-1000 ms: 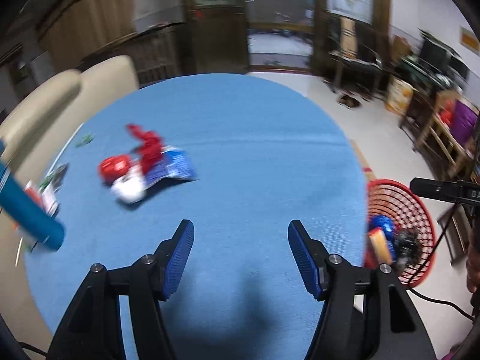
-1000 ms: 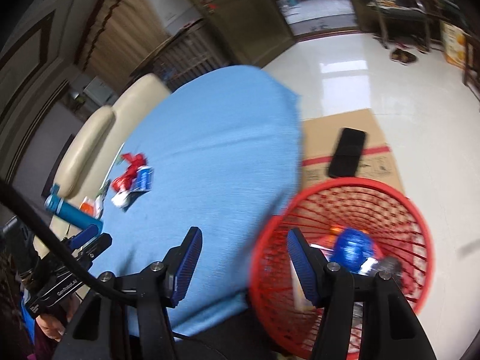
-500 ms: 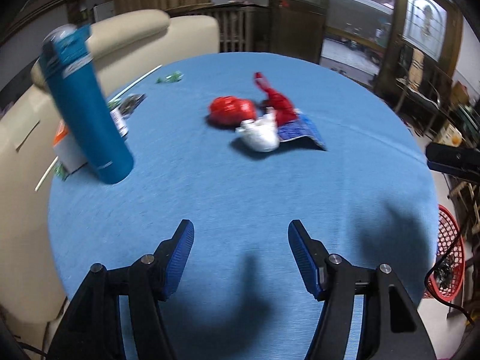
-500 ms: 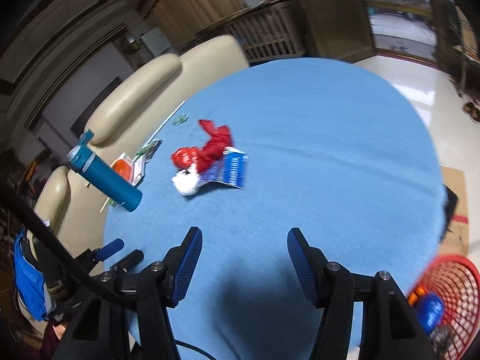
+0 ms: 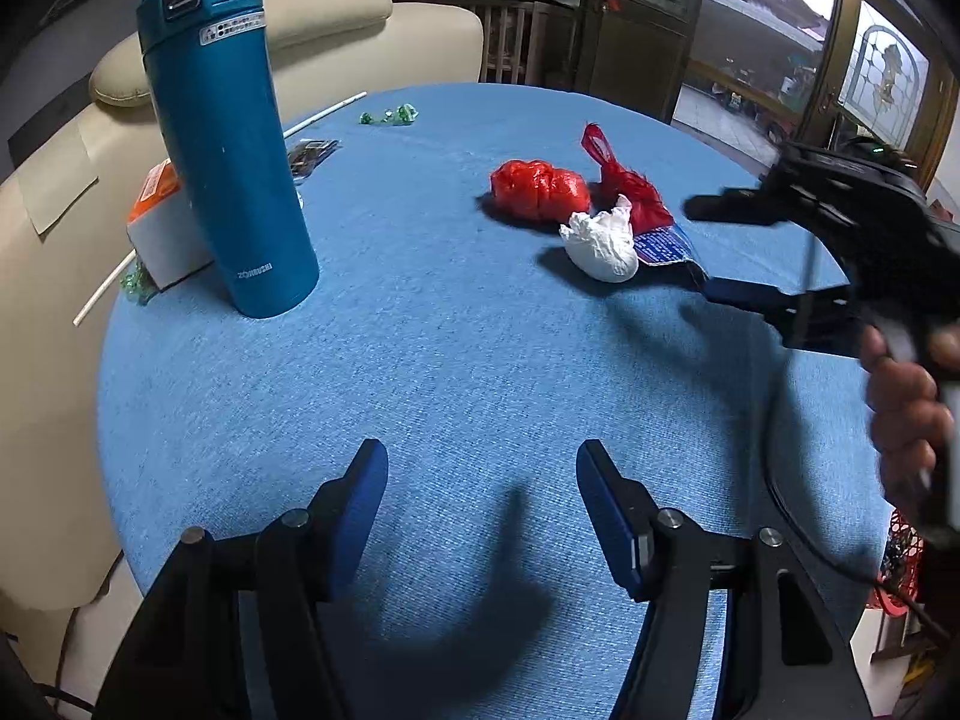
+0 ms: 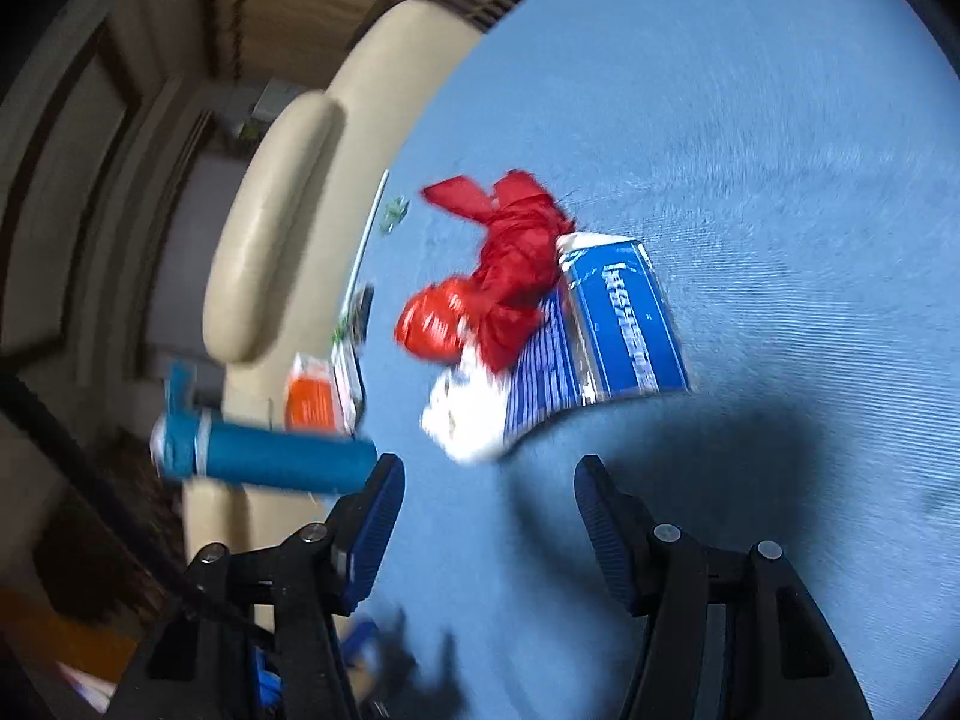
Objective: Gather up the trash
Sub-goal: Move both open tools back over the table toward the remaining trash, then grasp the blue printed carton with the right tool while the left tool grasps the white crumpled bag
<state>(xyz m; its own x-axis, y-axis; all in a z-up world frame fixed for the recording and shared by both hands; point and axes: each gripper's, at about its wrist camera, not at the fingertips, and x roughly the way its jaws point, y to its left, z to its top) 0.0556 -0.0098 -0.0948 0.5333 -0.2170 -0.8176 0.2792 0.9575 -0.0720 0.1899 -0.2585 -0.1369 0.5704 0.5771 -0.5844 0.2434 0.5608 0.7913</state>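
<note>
A heap of trash lies on the blue round table: a red crumpled bag, a red net bag, a white paper wad and a blue wrapper. The right wrist view shows the same heap, with the red bags, the wad and the wrapper. My left gripper is open and empty, well short of the heap. My right gripper is open and empty, just short of the wad; it also shows in the left wrist view beside the wrapper.
A tall teal flask stands at the table's left, with an orange-and-white box behind it. Small green wrappers lie at the far edge. A cream sofa borders the table. A red basket shows low right.
Both grippers have swung from the red basket side toward the trash heap. My right gripper has closed in on the heap, which now fills its view. Both stay open.
</note>
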